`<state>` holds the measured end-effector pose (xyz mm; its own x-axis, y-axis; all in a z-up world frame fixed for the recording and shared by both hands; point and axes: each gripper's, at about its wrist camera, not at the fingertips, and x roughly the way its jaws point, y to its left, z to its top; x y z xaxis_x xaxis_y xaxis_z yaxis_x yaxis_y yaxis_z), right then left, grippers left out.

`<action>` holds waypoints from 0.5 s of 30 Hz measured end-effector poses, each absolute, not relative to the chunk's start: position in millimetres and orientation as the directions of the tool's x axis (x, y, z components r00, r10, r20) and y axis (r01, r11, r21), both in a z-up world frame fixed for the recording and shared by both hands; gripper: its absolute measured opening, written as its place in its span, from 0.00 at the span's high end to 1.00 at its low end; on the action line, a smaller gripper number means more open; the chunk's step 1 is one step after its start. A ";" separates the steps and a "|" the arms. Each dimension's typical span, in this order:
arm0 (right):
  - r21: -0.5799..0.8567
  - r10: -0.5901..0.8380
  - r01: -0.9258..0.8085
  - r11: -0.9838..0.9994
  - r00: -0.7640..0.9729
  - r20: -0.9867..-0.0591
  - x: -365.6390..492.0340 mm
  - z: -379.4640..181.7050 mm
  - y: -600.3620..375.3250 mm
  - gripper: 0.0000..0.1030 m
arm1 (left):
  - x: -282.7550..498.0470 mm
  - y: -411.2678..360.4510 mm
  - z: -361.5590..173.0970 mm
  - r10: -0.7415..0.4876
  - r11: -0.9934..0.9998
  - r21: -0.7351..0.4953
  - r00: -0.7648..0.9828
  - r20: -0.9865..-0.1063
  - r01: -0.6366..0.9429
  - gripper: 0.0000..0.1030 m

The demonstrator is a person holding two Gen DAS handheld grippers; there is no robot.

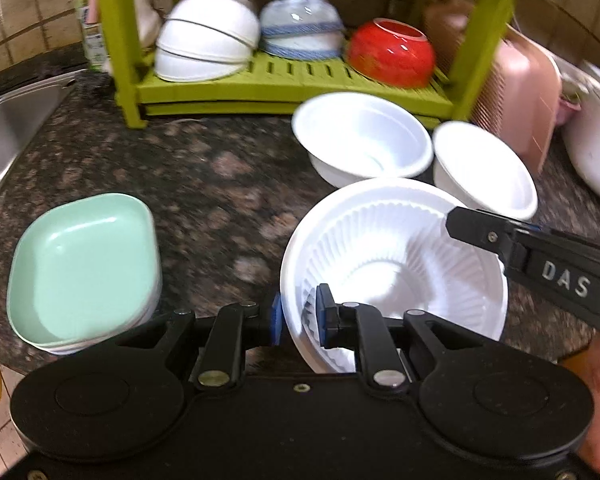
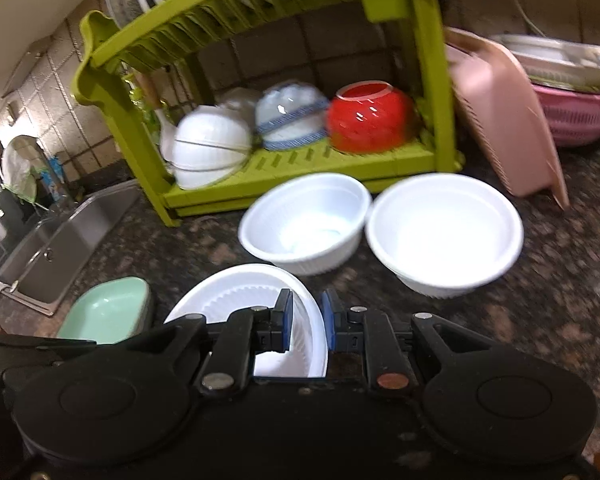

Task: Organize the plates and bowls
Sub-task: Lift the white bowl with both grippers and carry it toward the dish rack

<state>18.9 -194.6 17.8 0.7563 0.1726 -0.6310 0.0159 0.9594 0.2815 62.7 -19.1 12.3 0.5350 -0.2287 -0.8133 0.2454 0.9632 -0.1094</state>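
Observation:
A white ribbed foam bowl (image 1: pixel 400 248) is held tilted above the dark granite counter (image 1: pixel 220 184). My left gripper (image 1: pixel 299 318) is shut on its near rim, where a second ribbed wall seems nested inside. My right gripper (image 1: pixel 456 220) comes in from the right and meets the far rim. In the right wrist view the bowl (image 2: pixel 236 296) has its rim clamped between the blue pads of the right gripper (image 2: pixel 307 322). Two more white bowls (image 1: pixel 362 140) (image 1: pixel 484 168) sit upright on the counter behind. A stack of mint square plates (image 1: pixel 84 268) lies at the left.
A lime-green dish rack (image 1: pixel 260 84) at the back holds upturned white bowls (image 1: pixel 208 40), a blue-banded bowl (image 1: pixel 300 26) and a red bowl (image 1: pixel 392 54). A steel sink (image 1: pixel 8 128) lies left. A pink board (image 2: pixel 500 120) leans right of the rack, beside a pink colander (image 2: pixel 580 116).

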 end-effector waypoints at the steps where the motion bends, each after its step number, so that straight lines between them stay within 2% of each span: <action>1: 0.282 0.171 0.021 0.959 0.751 -0.638 18.5 15.1 -196.9 0.81 | 59.6 -22.1 10.5 -0.227 0.962 -0.104 0.534 -0.815 0.252 0.79; 15: 0.288 0.141 0.083 0.954 0.723 -0.676 26.2 -0.7 -215.6 0.81 | 66.3 -39.4 1.2 -0.254 0.950 -0.113 0.510 -0.822 0.290 0.79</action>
<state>26.2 -215.6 -0.7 0.7230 0.1408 -0.6764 0.0832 0.9541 0.2876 66.3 -39.4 1.2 0.5098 -0.2537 -0.8220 0.2904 0.9502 -0.1132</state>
